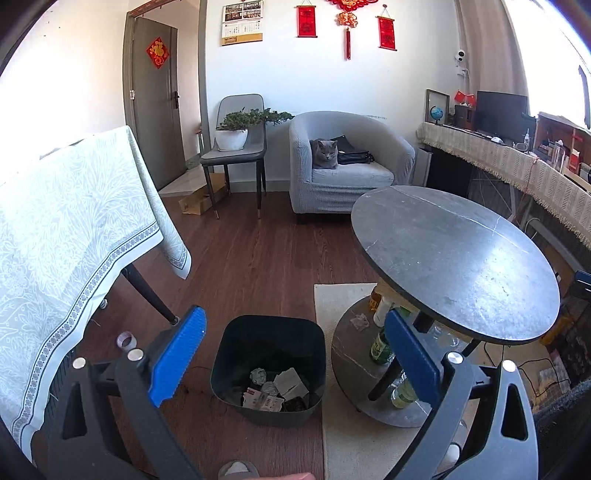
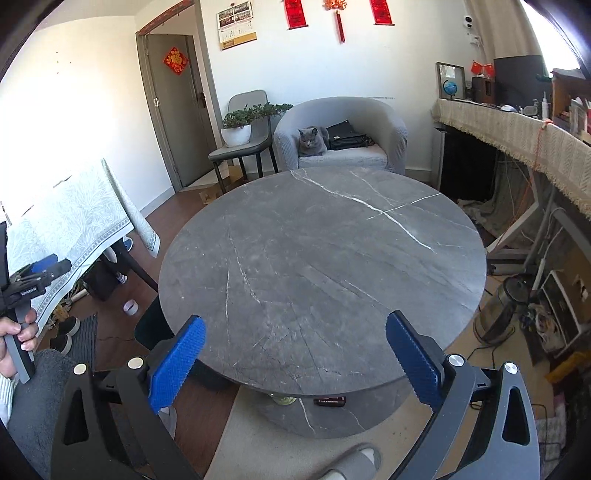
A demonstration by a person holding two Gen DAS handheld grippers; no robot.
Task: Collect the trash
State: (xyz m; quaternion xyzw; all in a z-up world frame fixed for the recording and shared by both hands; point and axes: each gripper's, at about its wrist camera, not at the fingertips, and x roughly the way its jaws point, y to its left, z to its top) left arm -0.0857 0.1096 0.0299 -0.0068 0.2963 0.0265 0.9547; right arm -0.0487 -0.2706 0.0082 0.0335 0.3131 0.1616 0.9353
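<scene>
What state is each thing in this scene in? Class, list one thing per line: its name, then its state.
left gripper: open, holding nothing
right gripper: open, holding nothing
trash bin: upright on the floor, no lid, paper scraps inside
round table: top bare
crumpled paper: on the table's lower shelf, not binned
green bottle: upright on the lower shelf
door: shut

Between my left gripper's (image 1: 291,350) blue ribbed pads (image 1: 177,360) I see a dark bin (image 1: 267,339) holding white and grey crumpled paper (image 1: 258,376). To its left hangs a pale green tablecloth (image 1: 74,229) with a leaf pattern and dotted border. Right of it, green bottles (image 1: 380,347) stand under the table. Ahead of my right gripper (image 2: 293,354), also blue-padded, spreads a grey marble tabletop (image 2: 325,258) veined white. Beyond it, a grey cat (image 2: 312,141) sits on a light grey armchair (image 2: 391,125), under red hangings (image 2: 295,13).
</scene>
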